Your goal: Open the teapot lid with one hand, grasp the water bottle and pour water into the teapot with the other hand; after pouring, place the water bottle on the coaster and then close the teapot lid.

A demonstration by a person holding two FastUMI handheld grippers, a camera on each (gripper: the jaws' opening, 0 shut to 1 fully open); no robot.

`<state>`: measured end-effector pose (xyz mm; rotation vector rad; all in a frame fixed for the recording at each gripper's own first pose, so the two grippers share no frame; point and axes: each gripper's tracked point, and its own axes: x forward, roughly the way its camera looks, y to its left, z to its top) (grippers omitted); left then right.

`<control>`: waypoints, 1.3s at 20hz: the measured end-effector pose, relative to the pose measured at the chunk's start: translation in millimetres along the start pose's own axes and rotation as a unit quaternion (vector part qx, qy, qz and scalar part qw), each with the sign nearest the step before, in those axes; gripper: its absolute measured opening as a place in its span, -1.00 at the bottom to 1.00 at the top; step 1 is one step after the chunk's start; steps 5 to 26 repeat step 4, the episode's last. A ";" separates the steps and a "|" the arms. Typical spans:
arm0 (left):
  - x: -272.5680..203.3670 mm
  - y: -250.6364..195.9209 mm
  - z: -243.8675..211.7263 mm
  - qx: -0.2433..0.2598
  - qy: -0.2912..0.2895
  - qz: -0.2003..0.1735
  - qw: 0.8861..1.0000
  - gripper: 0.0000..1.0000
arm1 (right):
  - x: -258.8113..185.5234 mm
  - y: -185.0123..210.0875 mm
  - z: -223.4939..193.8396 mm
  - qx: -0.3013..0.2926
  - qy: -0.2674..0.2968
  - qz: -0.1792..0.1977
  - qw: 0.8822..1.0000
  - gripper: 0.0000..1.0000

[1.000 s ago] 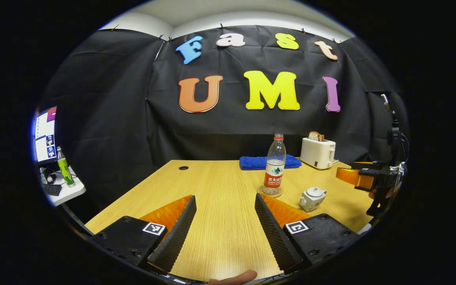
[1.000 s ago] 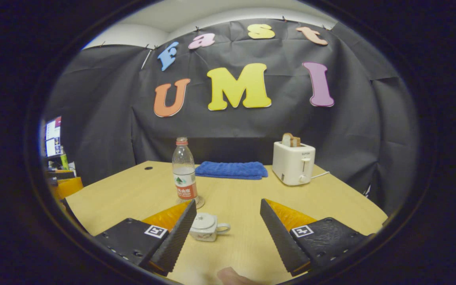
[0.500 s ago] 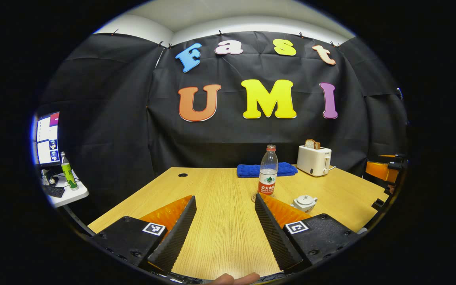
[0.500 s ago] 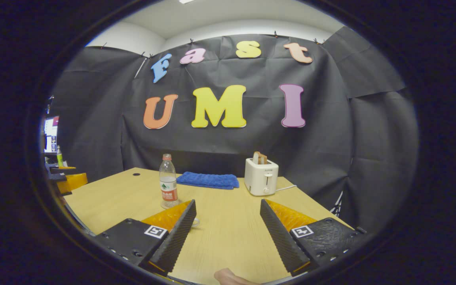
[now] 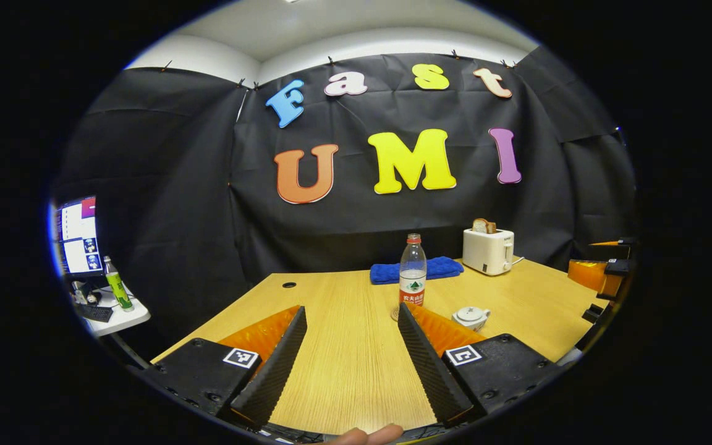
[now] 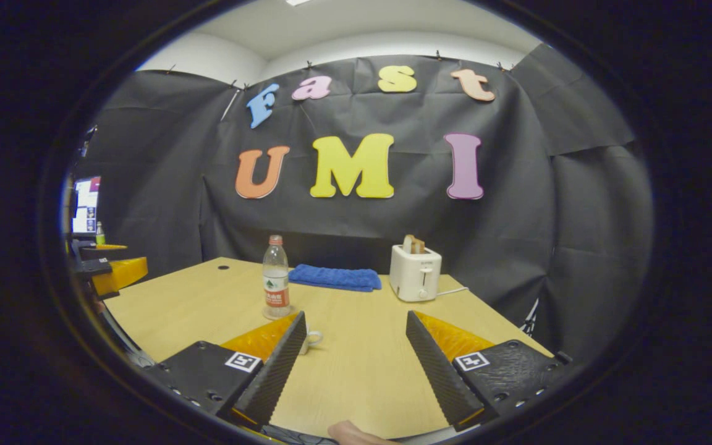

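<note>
On the table (image 5: 343,364), a part-full water bottle (image 5: 413,270) beside the lidded teapot (image 5: 470,317) (both grippers (image 5: 351,364) (image 6: 356,371) spread, empty).

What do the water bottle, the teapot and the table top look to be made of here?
Water bottle: clear thin plastic, likely; the wall shows through it, and it has a printed label and coloured cap.
Teapot: white, smooth and slightly glossy, probably glazed ceramic, though too small to be sure.
Table: light wood grain in straight even lines with a matte finish, so possibly laminate, not solid wood.
</note>
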<state>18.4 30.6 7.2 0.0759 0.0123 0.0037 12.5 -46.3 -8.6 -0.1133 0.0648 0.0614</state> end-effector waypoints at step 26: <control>2.4 -1.7 -2.4 0.004 0.001 -0.004 1.000 0.87 | -3.3 4.4 -1.7 -0.007 -0.006 0.005 1.000 0.90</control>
